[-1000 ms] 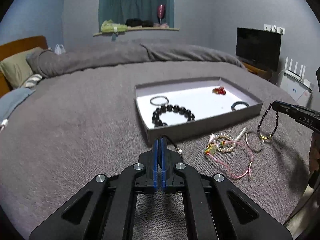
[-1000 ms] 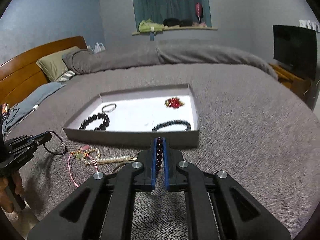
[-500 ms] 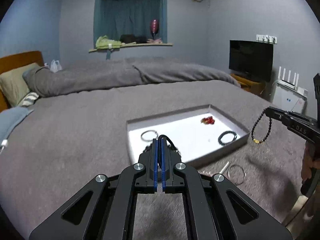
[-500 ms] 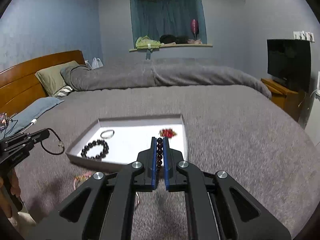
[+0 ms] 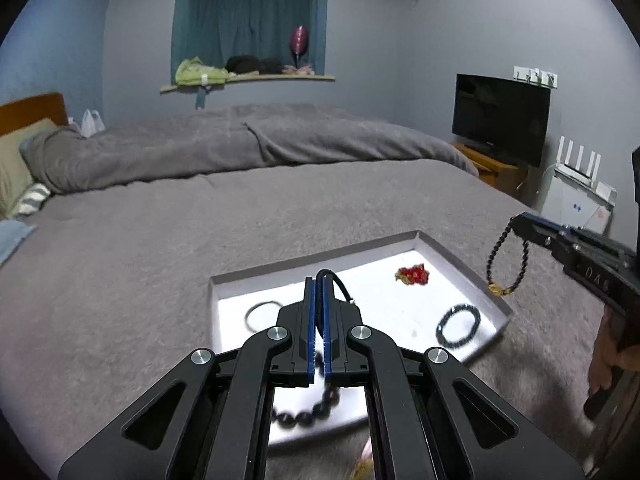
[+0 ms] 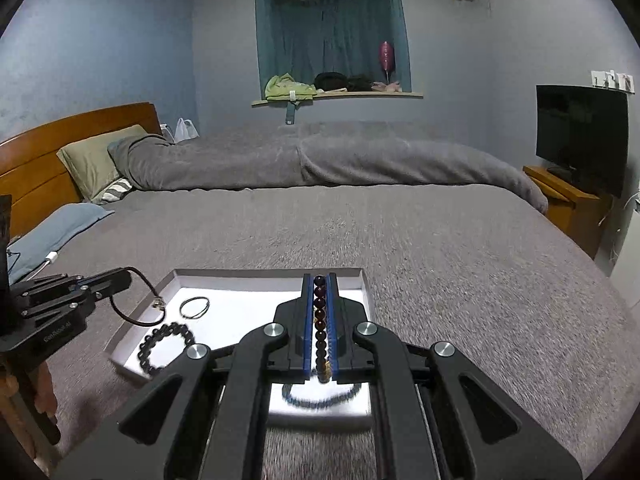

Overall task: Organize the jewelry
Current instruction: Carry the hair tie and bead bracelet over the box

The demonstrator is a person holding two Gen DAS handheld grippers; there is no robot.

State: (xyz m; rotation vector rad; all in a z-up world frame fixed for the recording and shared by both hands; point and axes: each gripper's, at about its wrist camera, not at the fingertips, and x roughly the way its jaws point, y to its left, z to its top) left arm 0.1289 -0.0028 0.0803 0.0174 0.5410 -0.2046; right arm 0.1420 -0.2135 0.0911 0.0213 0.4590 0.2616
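Left wrist view: our left gripper (image 5: 319, 280), lower centre, has its jaws pinching a black cord bracelet (image 5: 340, 282) above the shallow grey tray (image 5: 464, 264) on the grey bedspread (image 5: 140, 264). On the tray's white floor lie a red ornament (image 5: 412, 275), a thin ring bracelet (image 5: 260, 314), a dark bead bracelet (image 5: 458, 326) and, partly hidden, a large-bead bracelet (image 5: 308, 414). At right, our right gripper (image 5: 520, 226) dangles a dark beaded bracelet (image 5: 506, 260).

Right wrist view: the right gripper's jaws pinch that beaded strand, centre frame. The left gripper (image 6: 120, 280), at left, holds its cord over the tray's left edge.
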